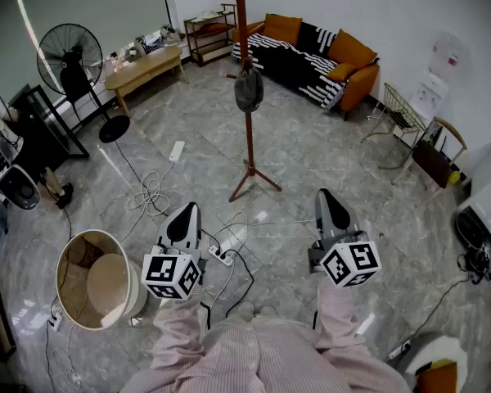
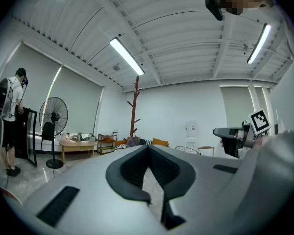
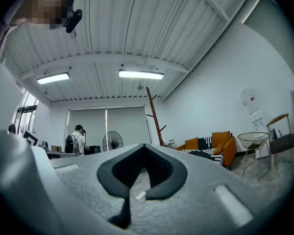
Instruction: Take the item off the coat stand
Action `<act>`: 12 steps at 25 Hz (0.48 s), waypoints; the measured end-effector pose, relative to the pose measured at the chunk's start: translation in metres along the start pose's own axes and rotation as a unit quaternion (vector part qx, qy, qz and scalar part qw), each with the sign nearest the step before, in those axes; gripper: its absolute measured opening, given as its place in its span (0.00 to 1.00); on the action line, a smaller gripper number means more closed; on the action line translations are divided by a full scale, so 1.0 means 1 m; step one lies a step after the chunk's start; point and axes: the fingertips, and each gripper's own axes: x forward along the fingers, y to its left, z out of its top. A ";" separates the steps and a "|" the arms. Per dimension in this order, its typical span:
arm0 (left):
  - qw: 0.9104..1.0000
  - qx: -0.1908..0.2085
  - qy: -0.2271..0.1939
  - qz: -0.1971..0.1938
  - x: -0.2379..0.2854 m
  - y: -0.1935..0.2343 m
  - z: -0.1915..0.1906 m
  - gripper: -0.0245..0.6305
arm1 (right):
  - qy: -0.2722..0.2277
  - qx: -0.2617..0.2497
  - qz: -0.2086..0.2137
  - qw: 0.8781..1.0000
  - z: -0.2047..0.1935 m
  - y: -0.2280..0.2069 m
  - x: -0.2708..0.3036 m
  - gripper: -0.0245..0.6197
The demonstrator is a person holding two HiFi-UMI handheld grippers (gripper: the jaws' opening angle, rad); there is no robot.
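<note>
I'm seeing the soft, dark grey hanging item point(image 1: 248, 90) sagging rounded off the slim red-brown wooden coat stand point(image 1: 247, 150), pole standing upright | it's lying well apart, at 1 o'clock from left claw point(image 1: 186, 213), 11 o'clock from right claw point(image 1: 328, 196), neither clearly nearer | both claws sitting pressed together, empty

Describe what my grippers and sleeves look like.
The left gripper and right gripper are both light grey with black pads. Each carries a cube of black-and-white square markers. The sleeves are pink with fine stripes.
</note>
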 end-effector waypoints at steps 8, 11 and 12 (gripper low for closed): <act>1.000 -0.014 0.011 0.007 -0.015 -0.013 -0.016 0.04 | 0.014 0.009 -0.001 1.000 -0.011 -0.005 -0.024 0.04; 1.000 -0.016 0.008 0.007 -0.014 -0.021 -0.013 0.04 | 0.009 0.014 0.004 1.000 -0.006 -0.008 -0.026 0.04; 1.000 -0.015 0.008 0.005 -0.015 -0.024 -0.013 0.04 | 0.009 0.013 0.004 1.000 -0.006 -0.010 -0.029 0.04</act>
